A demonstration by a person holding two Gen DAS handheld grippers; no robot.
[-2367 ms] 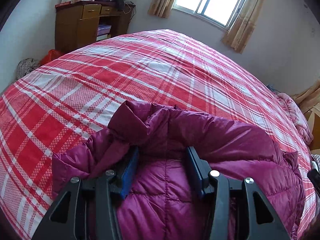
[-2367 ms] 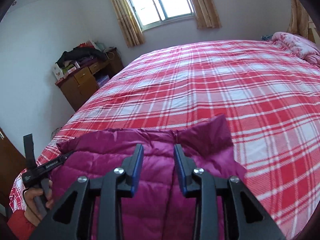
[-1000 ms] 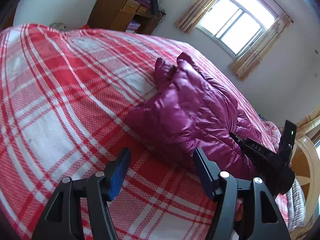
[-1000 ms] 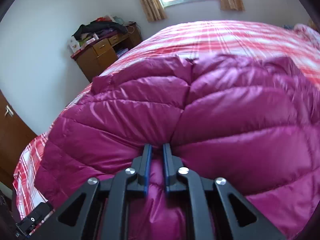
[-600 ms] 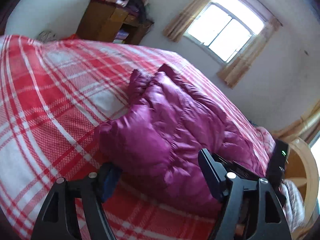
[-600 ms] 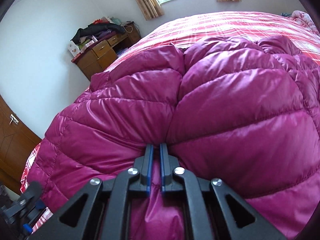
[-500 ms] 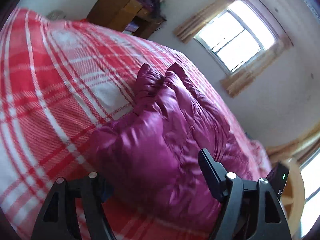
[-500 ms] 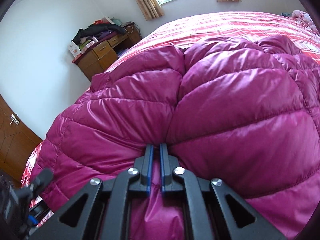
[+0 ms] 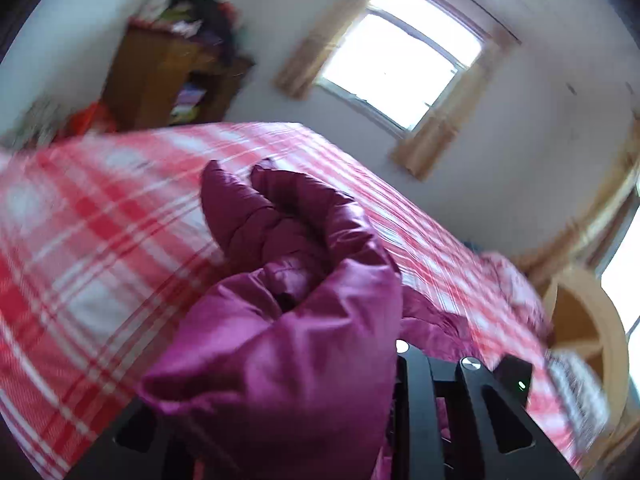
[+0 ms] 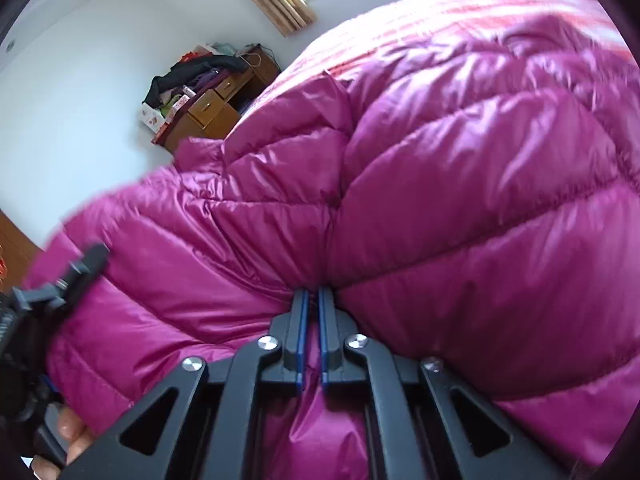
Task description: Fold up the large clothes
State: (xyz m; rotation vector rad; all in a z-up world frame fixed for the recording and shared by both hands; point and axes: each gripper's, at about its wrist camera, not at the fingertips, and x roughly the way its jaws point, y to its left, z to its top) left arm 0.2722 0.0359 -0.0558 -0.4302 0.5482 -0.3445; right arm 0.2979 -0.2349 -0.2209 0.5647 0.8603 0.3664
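A magenta puffer jacket (image 9: 280, 340) lies on the red plaid bed (image 9: 80, 240). Its near edge is raised off the bedspread and bunched over my left gripper (image 9: 272, 384). The jaws are closing with the fabric between them, and the padding hides both pads. In the right wrist view the jacket (image 10: 460, 180) fills the picture. My right gripper (image 10: 312, 296) is shut on a fold of it, with the fabric pinched between the blue pads. The left gripper (image 10: 60, 280) shows blurred at the jacket's left edge, and a hand (image 10: 72, 432) holds it.
A wooden cabinet (image 9: 160, 80) piled with clothes stands against the wall beyond the bed, with a curtained window (image 9: 400, 68) to its right. A pale wooden frame (image 9: 588, 320) rises at the bed's right side. The bedspread (image 10: 440, 4) stretches on behind the jacket.
My left gripper came in around the jacket's near edge, closed, and rose with the fabric, tilting the view up. My right gripper stays shut on its fold and shifted slightly.
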